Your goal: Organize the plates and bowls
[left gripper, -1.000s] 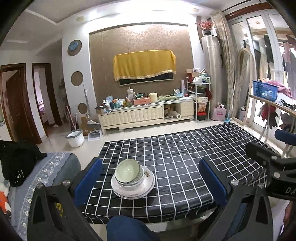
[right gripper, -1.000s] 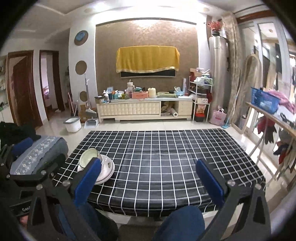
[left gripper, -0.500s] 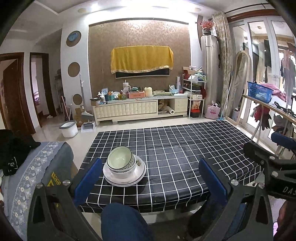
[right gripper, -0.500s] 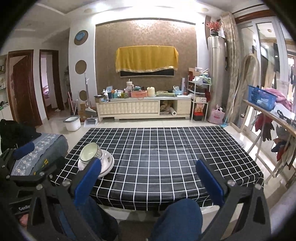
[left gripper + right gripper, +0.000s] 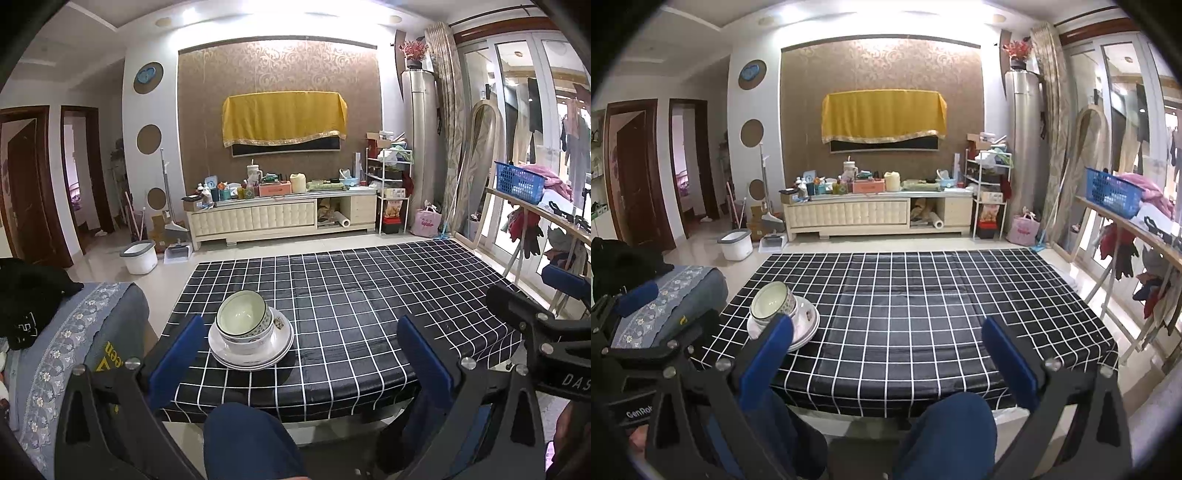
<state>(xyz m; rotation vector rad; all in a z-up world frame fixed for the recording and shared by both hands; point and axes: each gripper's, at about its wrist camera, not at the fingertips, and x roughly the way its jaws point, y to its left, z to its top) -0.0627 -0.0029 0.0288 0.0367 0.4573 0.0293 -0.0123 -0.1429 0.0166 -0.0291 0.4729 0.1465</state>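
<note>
White bowls (image 5: 243,319) sit nested, the top one tilted, on a stack of white plates (image 5: 251,350) near the front left corner of the black checked table (image 5: 369,306). The same bowls (image 5: 772,302) and plates (image 5: 807,323) show at the left in the right wrist view. My left gripper (image 5: 299,354) is open, held back over the table's front edge, its left pad just left of the stack. My right gripper (image 5: 886,354) is open and holds nothing, further right, its left pad overlapping the plates in the image.
A person's knees in blue trousers (image 5: 247,439) rise in front of the table edge. A grey-blue covered seat (image 5: 74,332) stands left of the table. A drying rack with a blue basket (image 5: 1112,192) lines the right side. A TV cabinet (image 5: 280,218) is far behind.
Both grippers have drawn back and up from the table over the last second. The bowl and plate stack stays in place; both grippers remain open.
</note>
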